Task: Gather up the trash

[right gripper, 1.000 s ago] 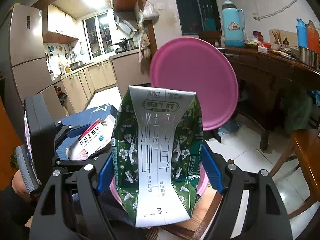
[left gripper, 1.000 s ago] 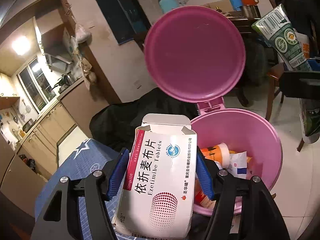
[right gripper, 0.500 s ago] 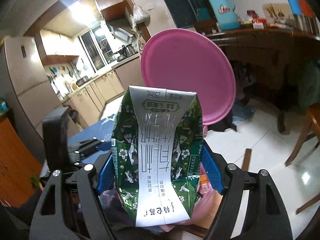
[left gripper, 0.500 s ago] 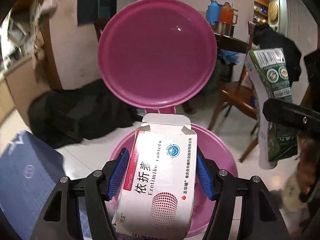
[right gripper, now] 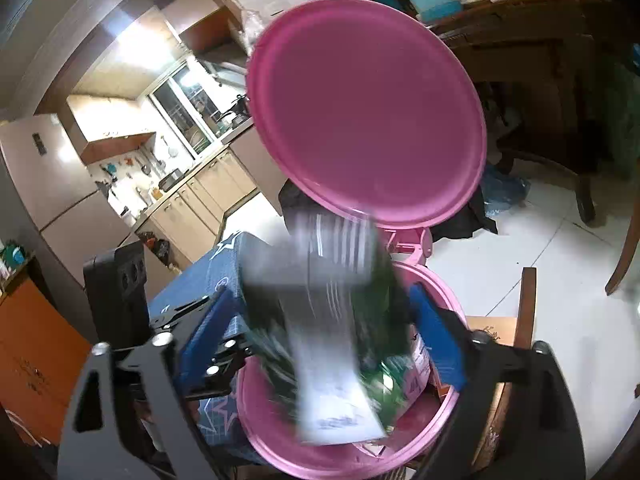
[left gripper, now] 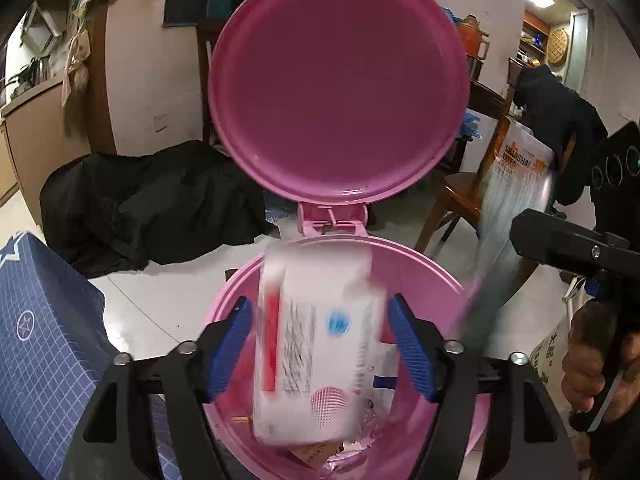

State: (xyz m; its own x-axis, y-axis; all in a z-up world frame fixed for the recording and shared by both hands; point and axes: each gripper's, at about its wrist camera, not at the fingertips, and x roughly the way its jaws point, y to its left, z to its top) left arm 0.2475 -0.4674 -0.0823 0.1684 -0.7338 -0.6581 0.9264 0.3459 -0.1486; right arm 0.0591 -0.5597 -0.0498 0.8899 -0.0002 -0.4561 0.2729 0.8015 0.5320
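A pink trash bin (left gripper: 420,268) stands below both grippers with its round lid (left gripper: 340,80) raised behind it. My left gripper (left gripper: 320,340) is open above the bin, and the white tablet box (left gripper: 316,344) is blurred between its blue pads, dropping into the bin. My right gripper (right gripper: 320,336) is open too, and the green and white milk carton (right gripper: 332,344) is blurred between its pads, falling toward the bin (right gripper: 436,280). In the left wrist view the carton shows as a blurred streak (left gripper: 496,248) at the right rim. Other trash lies inside the bin.
A blue patterned cloth surface (left gripper: 44,344) lies left of the bin. A black cloth heap (left gripper: 152,204) lies on the floor behind. A wooden chair (left gripper: 460,196) and dark table (right gripper: 540,40) stand at the right. Kitchen cabinets (right gripper: 192,204) are far left.
Both grippers have opened over the bin. The tablet box and the milk carton have left the pads and are falling, blurred. Both views tilted further down toward the bin.
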